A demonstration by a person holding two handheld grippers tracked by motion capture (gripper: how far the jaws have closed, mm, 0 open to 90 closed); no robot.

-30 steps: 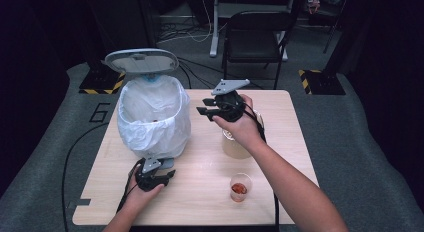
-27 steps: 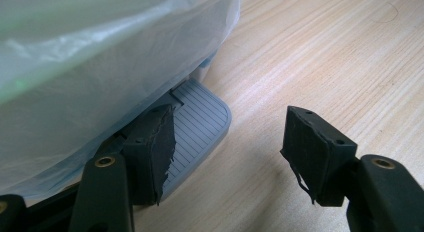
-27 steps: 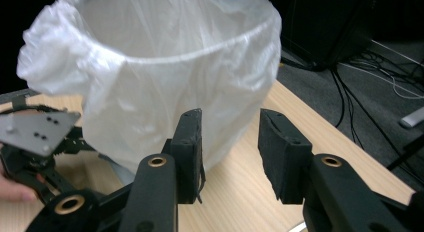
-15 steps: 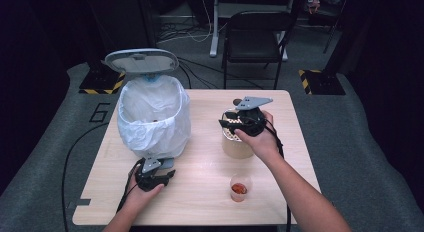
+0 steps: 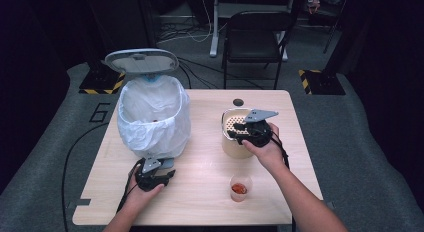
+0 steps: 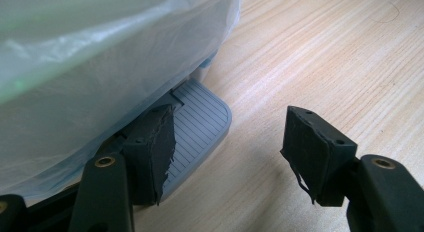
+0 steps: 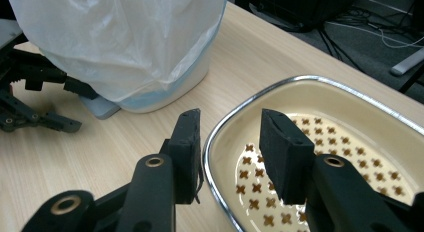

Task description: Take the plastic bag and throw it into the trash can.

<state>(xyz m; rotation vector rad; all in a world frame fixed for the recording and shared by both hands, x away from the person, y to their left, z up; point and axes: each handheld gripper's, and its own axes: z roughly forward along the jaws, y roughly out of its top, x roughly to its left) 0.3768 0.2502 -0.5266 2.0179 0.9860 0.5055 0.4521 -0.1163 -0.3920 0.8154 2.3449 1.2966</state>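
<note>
A pedal bin [image 5: 152,117] lined with a white bag stands at the table's left, its grey lid [image 5: 141,60] raised. My left gripper [image 5: 161,168] lies at the bin's foot, open. In the left gripper view one pad rests on the ribbed grey pedal [image 6: 200,117] and the other hangs over bare wood, the left gripper [image 6: 231,112] holding nothing. My right gripper [image 5: 239,129] grips the near rim of a cream container [image 5: 235,147] that stands on the table. One jaw of the right gripper [image 7: 230,114] is outside the chrome rim [image 7: 300,82] and one is inside, above a perforated floor.
A small clear cup [image 5: 240,188] with something red in it stands near the front edge, right of centre. A small black disc [image 5: 238,102] lies near the table's far edge. A dark chair [image 5: 257,37] stands beyond the table. Bare wood lies between the bin and the container.
My right gripper has come down from about the bin's rim height and drawn right, away from the bin. The cream container now stands upright on the table. The left gripper has not moved.
</note>
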